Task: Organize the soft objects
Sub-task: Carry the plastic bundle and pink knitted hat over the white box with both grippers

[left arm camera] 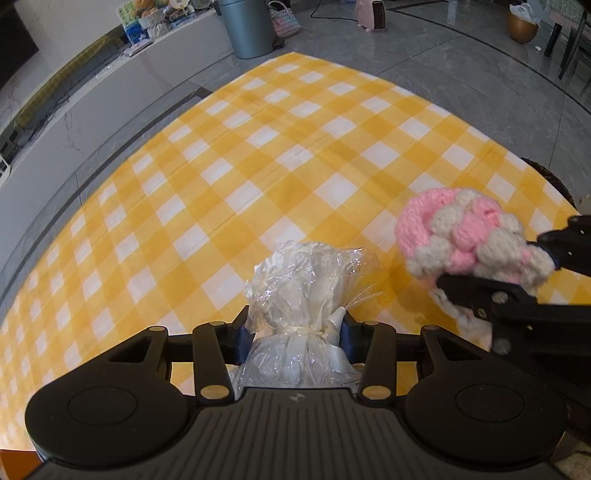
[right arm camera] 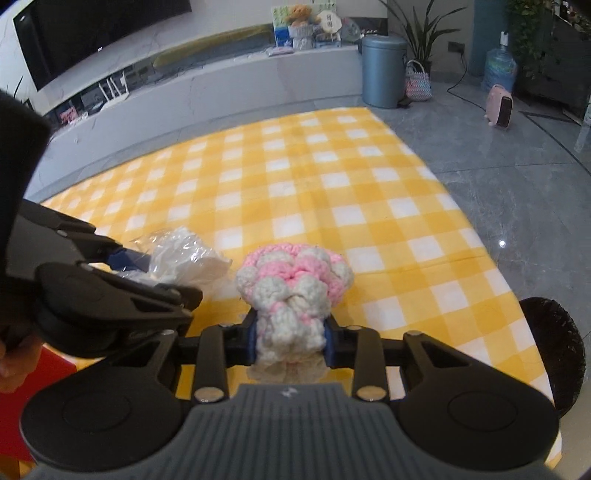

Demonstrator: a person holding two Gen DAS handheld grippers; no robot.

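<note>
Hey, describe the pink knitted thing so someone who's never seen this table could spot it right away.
Over the yellow-and-white checked tablecloth, the right gripper pinches a crocheted piece. It is bobbly pink and white yarn, unlike the crinkly clear plastic bag in the left gripper beside it.

Each fisheye view sits close behind its own hand-held gripper, tilted steeply down over the yellow checked bench point(left arm camera: 295, 155). Both face the far white counter point(right arm camera: 258, 77) and grey bin point(left arm camera: 249, 26), and each catches the other hand-held gripper at its frame edge.
</note>
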